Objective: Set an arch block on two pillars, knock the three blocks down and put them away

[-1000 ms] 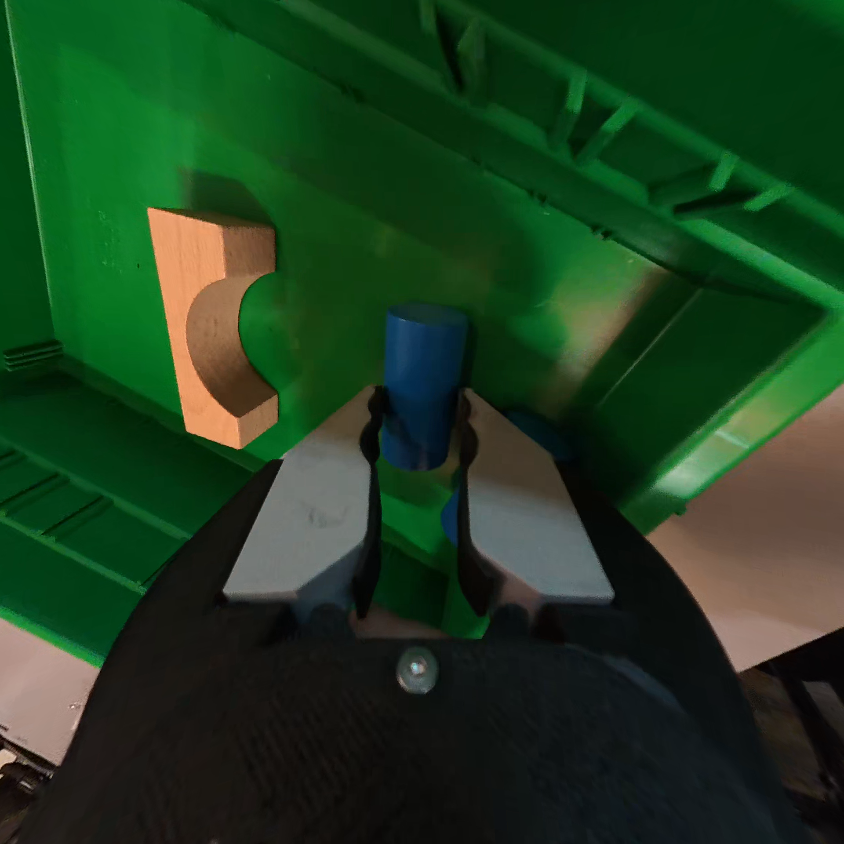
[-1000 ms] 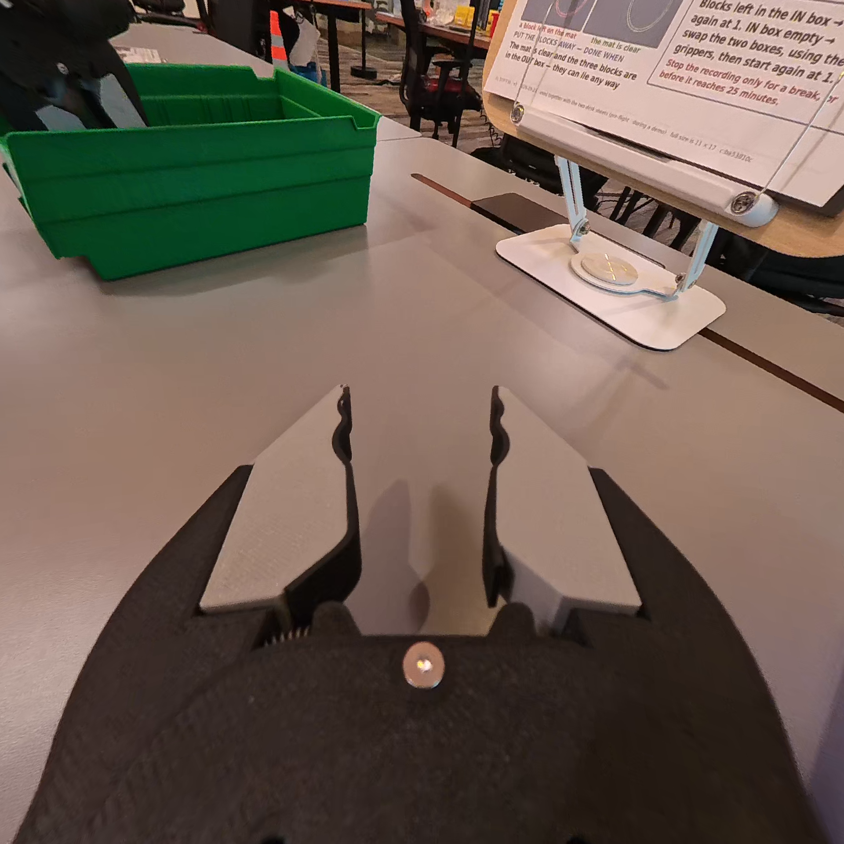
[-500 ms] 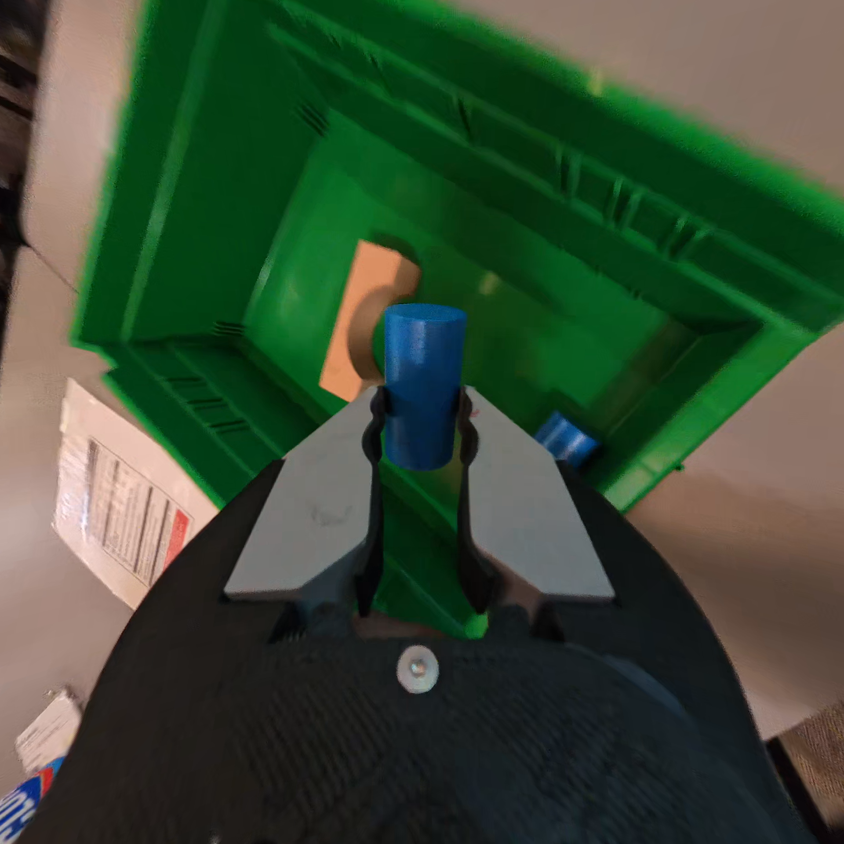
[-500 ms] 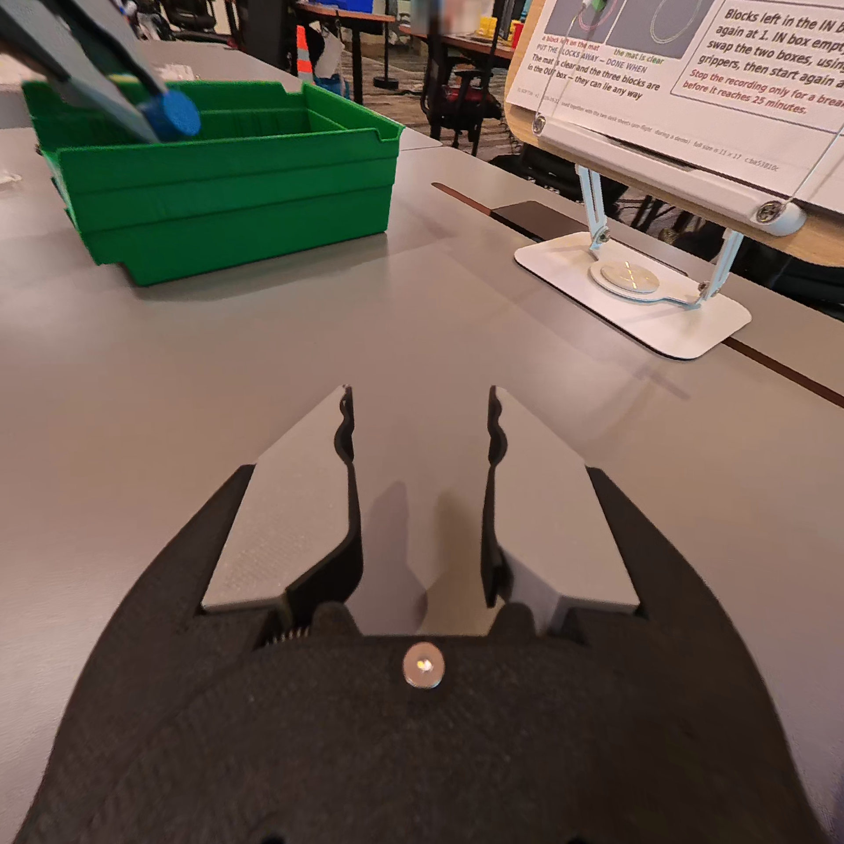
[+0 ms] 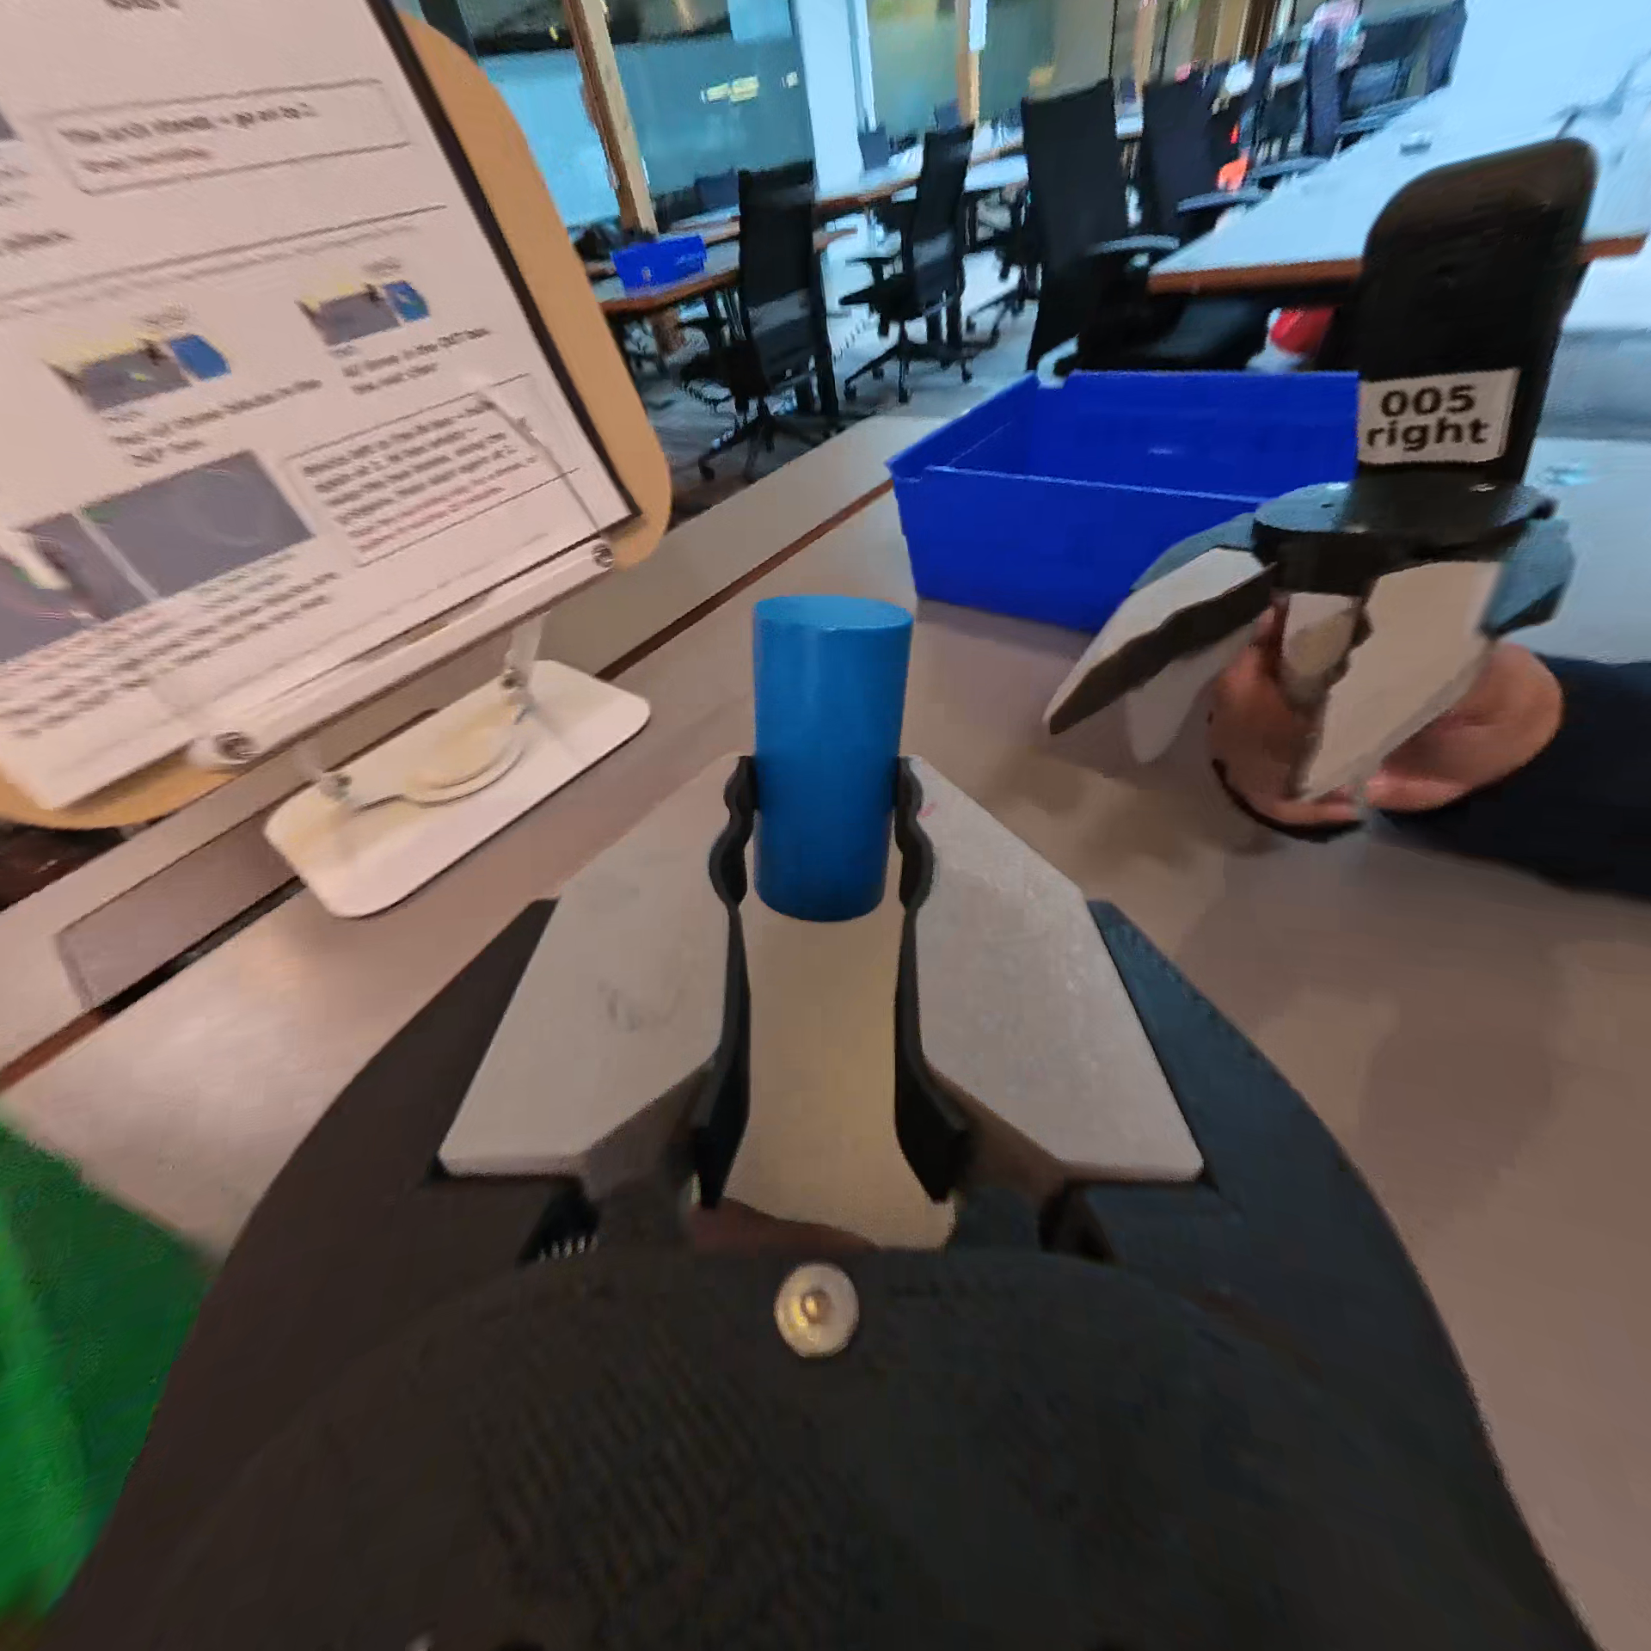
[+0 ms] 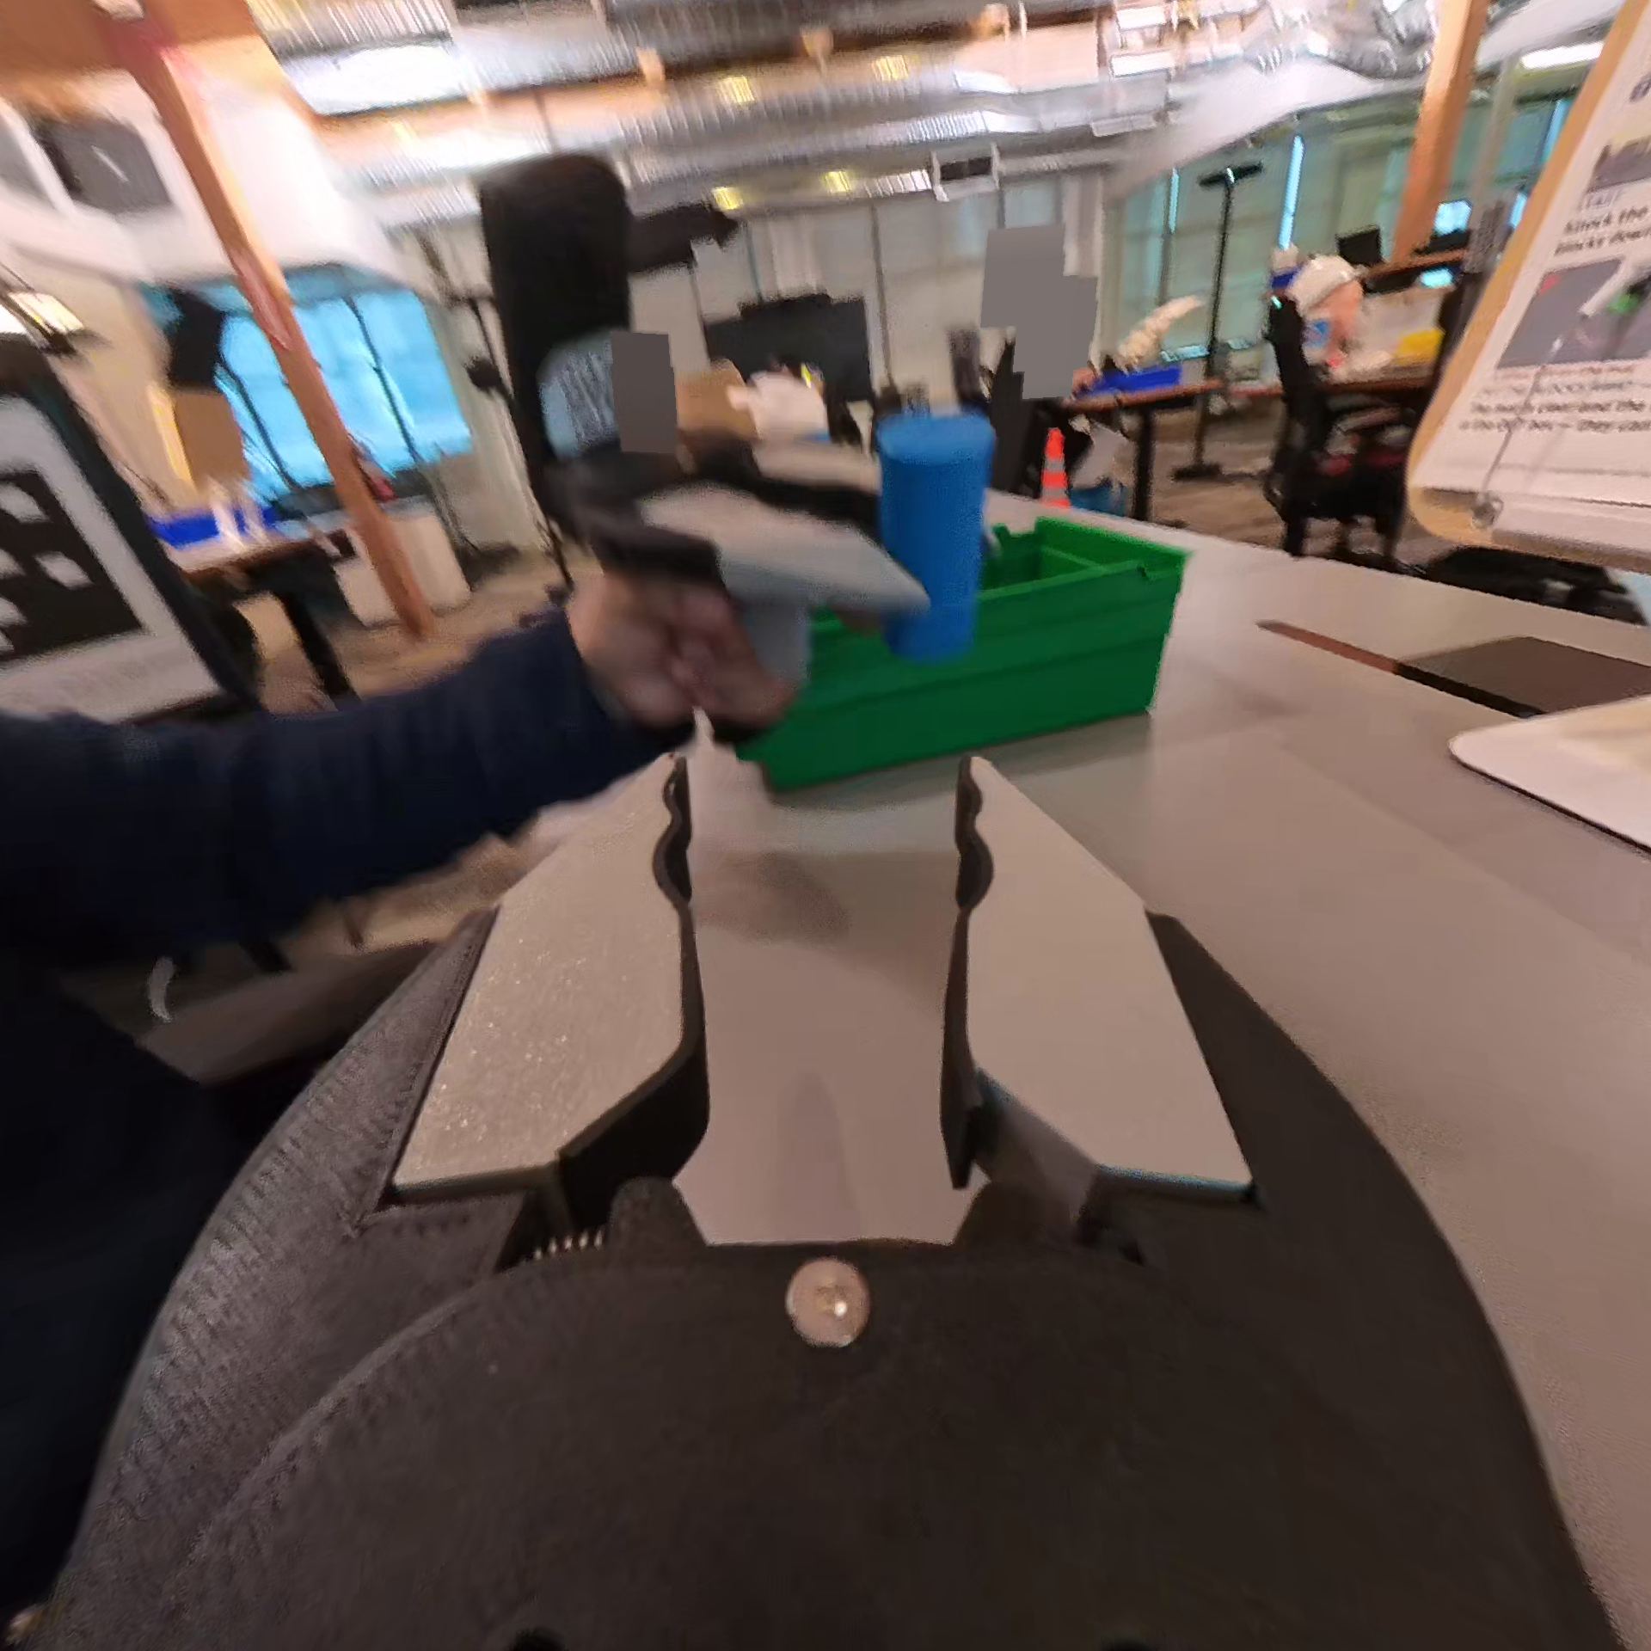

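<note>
— Grey laminate counter (image 5: 1340, 1027), largest item: one broad top with a dark seam strip running across it, carrying everything listed below.

— Next entry?

— White instruction sheet (image 5: 232, 357) on a tan board, tilted on a white-footed stand (image 5: 465, 777), far left of the left wrist view. Then two bins. Green bin (image 6: 1001, 661), open-topped, on the counter ahead of the right tool; contents cannot be told from here. Blue bin (image 5: 1117, 500), open-topped, on the counter behind the right tool as the left wrist view shows it.

— And the tools?

— Left tool (image 5: 822, 831): black body, grey fingers, jaws drawn in part-way onto a blue cylinder block (image 5: 831, 759). Both black pads (image 5: 728, 831) press its lower sides. Right tool (image 6: 822, 840): same build, jaws standing wide apart, only bare counter between the fingers, nothing gripped. A hand (image 5: 1394, 741) with a dark blue sleeve holds it low over the counter.

— Location of the block?

— Blue cylinder block: upright, lifted clear of the counter, its top end well above the fingertips. From the right wrist view it hangs in front of the green bin, over its near wall, carried by a hand (image 6: 670, 652) in a dark blue sleeve.

— Smallest item?

— One silver screw (image 6: 826, 1300), centred on the right tool's body.
</note>
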`<state>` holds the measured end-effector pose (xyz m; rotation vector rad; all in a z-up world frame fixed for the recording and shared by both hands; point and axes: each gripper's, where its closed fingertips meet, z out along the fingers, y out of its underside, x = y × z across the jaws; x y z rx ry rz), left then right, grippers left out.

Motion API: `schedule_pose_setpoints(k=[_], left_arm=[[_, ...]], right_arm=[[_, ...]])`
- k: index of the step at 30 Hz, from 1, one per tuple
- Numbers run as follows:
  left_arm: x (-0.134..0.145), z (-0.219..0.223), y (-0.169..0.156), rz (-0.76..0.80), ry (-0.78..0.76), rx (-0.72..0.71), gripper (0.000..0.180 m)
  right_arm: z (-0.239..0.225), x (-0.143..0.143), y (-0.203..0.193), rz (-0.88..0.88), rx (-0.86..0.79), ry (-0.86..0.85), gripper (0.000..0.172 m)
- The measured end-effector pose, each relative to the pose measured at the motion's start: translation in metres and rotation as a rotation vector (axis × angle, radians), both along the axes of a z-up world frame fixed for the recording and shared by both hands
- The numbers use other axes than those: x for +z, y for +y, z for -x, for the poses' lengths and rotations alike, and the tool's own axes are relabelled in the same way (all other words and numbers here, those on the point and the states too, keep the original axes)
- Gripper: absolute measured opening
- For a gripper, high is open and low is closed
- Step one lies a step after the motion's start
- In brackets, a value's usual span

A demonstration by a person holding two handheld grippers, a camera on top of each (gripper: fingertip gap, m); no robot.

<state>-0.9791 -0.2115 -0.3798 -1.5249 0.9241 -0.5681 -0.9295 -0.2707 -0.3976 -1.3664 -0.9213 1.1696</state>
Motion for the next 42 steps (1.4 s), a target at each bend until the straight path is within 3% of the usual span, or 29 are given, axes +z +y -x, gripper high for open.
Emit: schedule_pose_setpoints(k=[4,9,17,20,33,42], left_arm=[[-0.027,-0.048,0.004,0.043,-0.100,-0.029,0.029],[-0.048,-0.078,-0.010,0.057,-0.097,-0.119,0.029],[-0.070,-0.085,-0.026,0.124,-0.087,-0.200,0.028],[-0.073,-0.092,-0.032,0.120,-0.076,-0.227,0.029],[-0.071,-0.094,-0.030,0.159,-0.137,-0.195,0.029],[-0.082,-0.073,-0.006,0.179,-0.076,-0.060,0.032]], right_arm=[[-0.029,0.011,0.023,0.057,-0.099,0.100,0.044],[-0.032,-0.003,0.036,0.064,-0.166,0.022,0.052],[-0.012,-0.024,0.034,0.046,-0.165,-0.090,0.045],[-0.010,-0.027,0.033,0.018,-0.175,-0.116,0.031],[-0.008,-0.038,0.037,0.002,-0.203,-0.193,0.031],[-0.054,-0.068,0.079,0.069,-0.464,-0.388,0.031]])
